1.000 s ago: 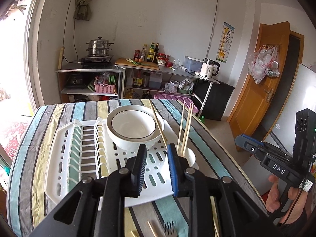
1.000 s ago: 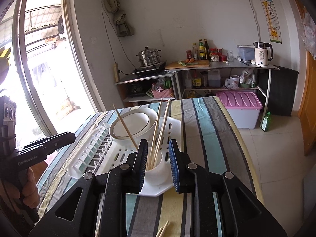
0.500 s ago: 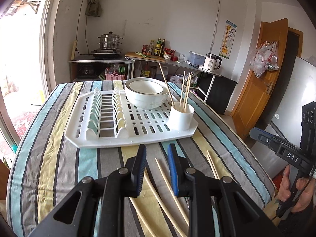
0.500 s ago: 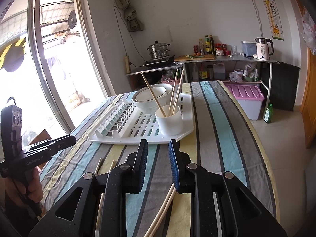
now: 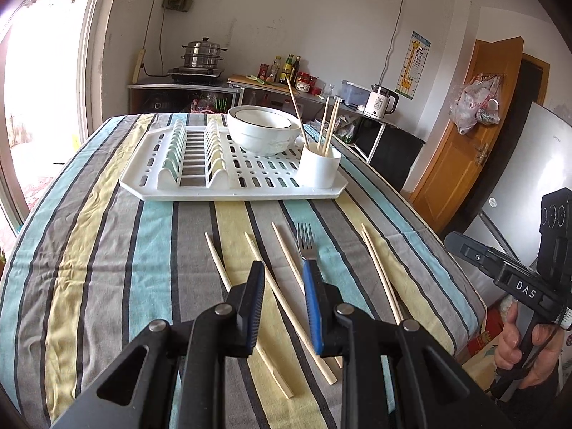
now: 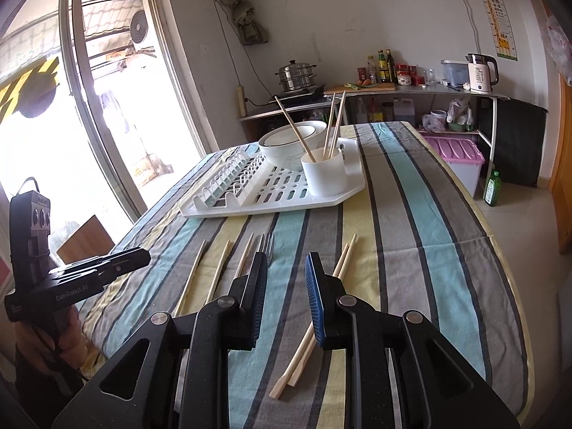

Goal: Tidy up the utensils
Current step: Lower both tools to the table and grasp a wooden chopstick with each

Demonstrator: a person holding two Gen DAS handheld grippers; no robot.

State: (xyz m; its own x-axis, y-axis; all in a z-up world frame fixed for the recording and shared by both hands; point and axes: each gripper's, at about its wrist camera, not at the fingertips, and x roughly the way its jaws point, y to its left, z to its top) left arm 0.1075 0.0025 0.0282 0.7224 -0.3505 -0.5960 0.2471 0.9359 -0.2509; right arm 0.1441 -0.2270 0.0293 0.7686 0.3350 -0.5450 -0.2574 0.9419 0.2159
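Chopsticks [image 5: 286,296] and fork [image 5: 306,241] lie under the left gripper [image 5: 284,280]; both it and the right gripper [image 6: 286,279] gape slightly, empty.

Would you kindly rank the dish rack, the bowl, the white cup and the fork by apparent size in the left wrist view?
1. dish rack
2. bowl
3. white cup
4. fork, though it lies nearer the camera and is partly hidden by the hand-held gripper, so its place relative to the cup is unsure.

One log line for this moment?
left gripper: open, empty | right gripper: open, empty | chopsticks, fork: on tablecloth | cup: three chopsticks
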